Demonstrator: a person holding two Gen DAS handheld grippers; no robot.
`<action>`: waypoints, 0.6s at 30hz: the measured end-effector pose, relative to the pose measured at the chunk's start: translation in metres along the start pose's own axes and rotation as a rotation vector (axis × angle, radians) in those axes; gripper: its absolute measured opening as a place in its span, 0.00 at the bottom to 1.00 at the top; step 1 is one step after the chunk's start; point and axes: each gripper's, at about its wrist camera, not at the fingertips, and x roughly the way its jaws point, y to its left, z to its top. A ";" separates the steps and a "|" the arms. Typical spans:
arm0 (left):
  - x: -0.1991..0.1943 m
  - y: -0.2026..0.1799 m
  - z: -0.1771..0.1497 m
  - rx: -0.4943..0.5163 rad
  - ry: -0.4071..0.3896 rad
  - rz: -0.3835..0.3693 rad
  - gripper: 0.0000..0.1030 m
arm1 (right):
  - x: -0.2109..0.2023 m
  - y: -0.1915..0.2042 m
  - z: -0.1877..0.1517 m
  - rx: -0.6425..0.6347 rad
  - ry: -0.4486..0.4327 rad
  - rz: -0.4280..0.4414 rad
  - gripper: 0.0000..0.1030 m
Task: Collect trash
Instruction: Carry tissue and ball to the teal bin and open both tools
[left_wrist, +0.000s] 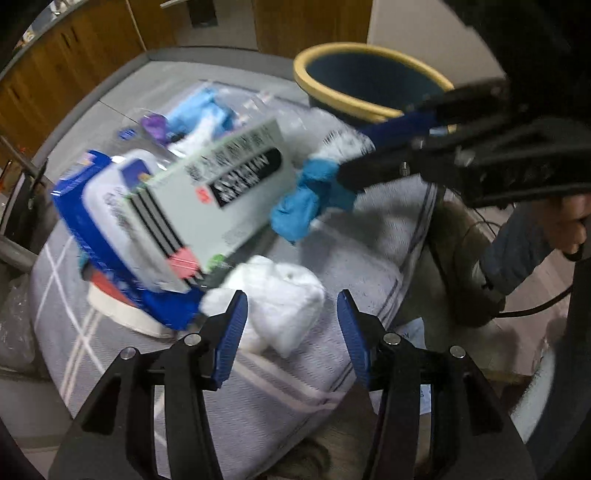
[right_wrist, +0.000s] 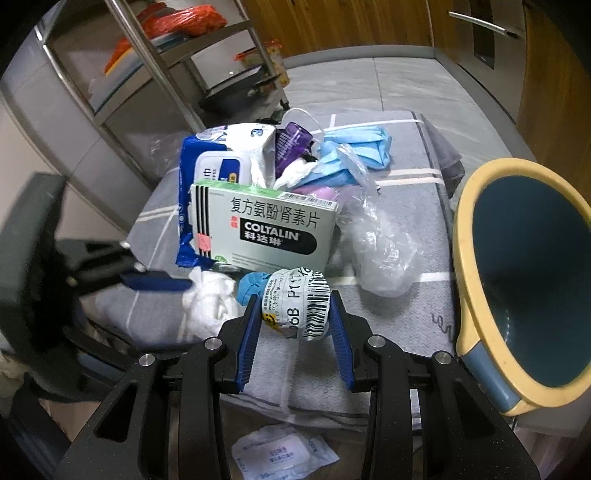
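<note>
Between the blue pads of the right gripper, low in the centre of the right wrist view, sits a crumpled shipping label with a barcode — the fingers pinch it from both sides, just above the grey striped cloth. Right behind the wad lies a blue glove, and past that a green Coltalin medicine box leans against a blue-and-white wet-wipes pack. A clear plastic bag lies to the right of the box, with blue face masks and a purple bottle further up the frame. At the right edge stands the waste bin, dark blue inside with a yellow rim, beside the cloth. Over in the left wrist view, blurred by motion, the left gripper has its fingers spread wide, nothing between them, with a white tissue wad on the cloth just beyond the tips — whether they touch it I cannot tell. A flat white sachet lies low in the right view, under the gripper.
</note>
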 end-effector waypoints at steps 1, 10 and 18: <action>0.005 -0.001 0.000 0.002 0.011 0.006 0.49 | -0.001 0.000 -0.001 -0.001 -0.002 0.000 0.37; 0.018 0.016 -0.005 -0.108 0.059 -0.056 0.07 | -0.022 -0.008 -0.002 0.020 -0.045 0.003 0.37; -0.025 0.018 0.010 -0.120 -0.080 -0.129 0.07 | -0.056 -0.022 0.000 0.055 -0.138 0.010 0.37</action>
